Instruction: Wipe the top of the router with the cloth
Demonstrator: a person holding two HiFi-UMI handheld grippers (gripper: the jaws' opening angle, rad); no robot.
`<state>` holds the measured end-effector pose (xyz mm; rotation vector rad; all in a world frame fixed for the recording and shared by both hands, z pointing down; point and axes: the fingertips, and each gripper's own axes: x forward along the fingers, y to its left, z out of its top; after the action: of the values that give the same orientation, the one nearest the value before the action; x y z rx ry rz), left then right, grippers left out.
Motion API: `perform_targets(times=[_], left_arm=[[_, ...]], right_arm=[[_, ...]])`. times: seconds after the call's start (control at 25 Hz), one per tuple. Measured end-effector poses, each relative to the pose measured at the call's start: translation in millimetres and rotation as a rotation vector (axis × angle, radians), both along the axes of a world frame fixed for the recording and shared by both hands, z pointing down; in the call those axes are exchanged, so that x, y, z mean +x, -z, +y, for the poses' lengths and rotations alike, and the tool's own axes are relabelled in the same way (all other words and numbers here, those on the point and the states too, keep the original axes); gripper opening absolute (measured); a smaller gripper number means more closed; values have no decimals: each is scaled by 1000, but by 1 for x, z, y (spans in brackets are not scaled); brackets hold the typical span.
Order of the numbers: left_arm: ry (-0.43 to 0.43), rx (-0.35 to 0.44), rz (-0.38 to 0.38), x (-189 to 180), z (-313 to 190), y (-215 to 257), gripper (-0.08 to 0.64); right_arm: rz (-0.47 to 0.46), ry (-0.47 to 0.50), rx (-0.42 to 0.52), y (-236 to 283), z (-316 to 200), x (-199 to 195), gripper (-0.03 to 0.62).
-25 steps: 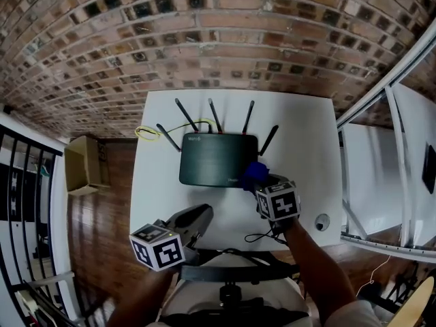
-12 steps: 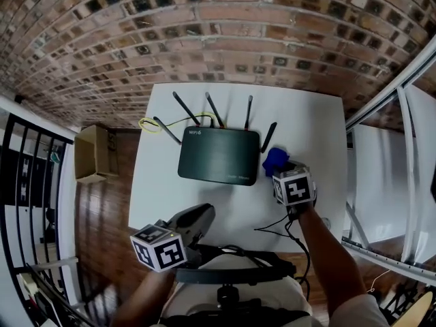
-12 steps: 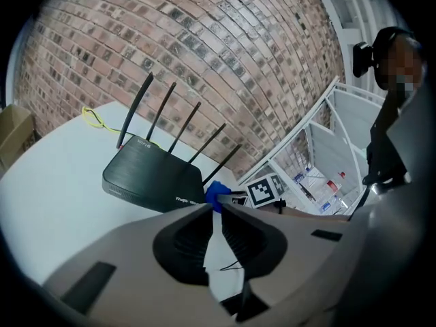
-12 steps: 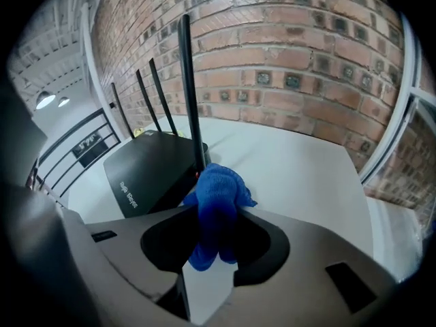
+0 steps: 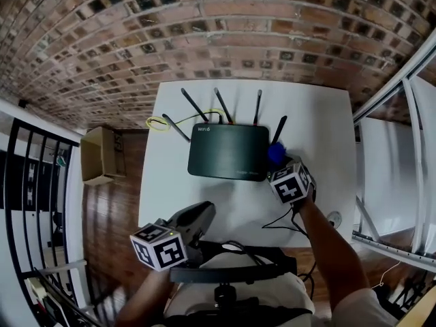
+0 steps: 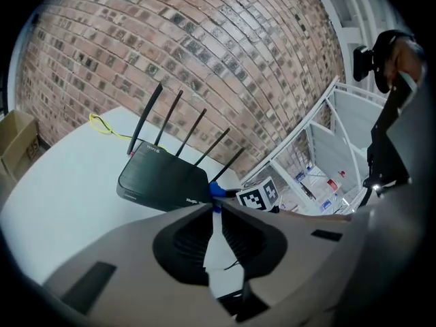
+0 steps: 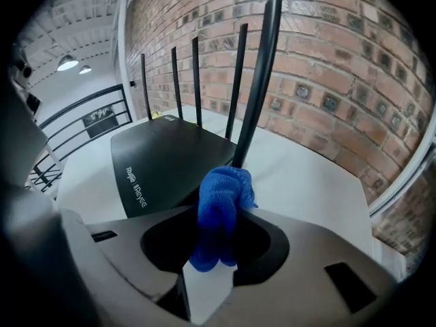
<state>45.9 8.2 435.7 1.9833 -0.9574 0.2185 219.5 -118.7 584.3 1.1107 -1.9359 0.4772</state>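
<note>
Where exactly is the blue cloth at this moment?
In the head view the blue cloth sits right of centre, clamped in the right gripper at the right end of the router, by its rightmost antenna.

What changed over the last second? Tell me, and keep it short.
The right gripper, shut on the blue cloth, carried it from the router's front right corner back along its right edge, to beside the base of the rightmost antenna. Its jaws have just tightened slightly on the cloth. The left gripper stayed shut and empty near the table's front edge. The router did not shift.
</note>
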Motion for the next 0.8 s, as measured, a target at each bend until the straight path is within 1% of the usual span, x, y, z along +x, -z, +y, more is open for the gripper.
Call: perform_targets(times=[0.16, 0.28, 0.56, 0.8], left_arm=[[-35, 3, 11, -24, -5, 0, 58], [-59, 0, 29, -42, -8, -2, 58], [-126, 3, 63, -68, -14, -4, 58], [-149, 7, 84, -92, -19, -1, 58]], right_arm=[[3, 26, -1, 2, 14, -8, 140], [20, 16, -7, 1, 23, -14, 140], [71, -47, -25, 4, 49, -25, 140], [89, -145, -56, 5, 72, -37, 140]])
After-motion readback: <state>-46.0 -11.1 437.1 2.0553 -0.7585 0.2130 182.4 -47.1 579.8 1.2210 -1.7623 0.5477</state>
